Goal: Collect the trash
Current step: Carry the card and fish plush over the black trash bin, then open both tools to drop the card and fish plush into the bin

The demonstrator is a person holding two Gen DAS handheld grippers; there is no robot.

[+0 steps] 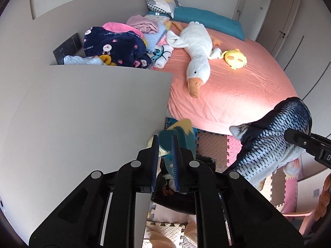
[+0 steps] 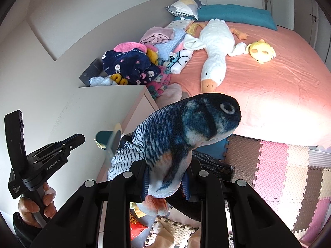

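Above the foam mat [image 2: 275, 165], right hand-held gripper [image 2: 165, 184] clamped on plush fish [image 2: 186, 124].

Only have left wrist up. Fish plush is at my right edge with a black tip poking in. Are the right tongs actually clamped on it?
Observer: Yes. In the right wrist view the right tongs are shut on the fish plush, low on its body, just above the orange tail fin.
Operator: Can you see what is carrying my left tool?
Observer: A hand is wrapped round the handle of the left tongs, at the lower left of the right wrist view.
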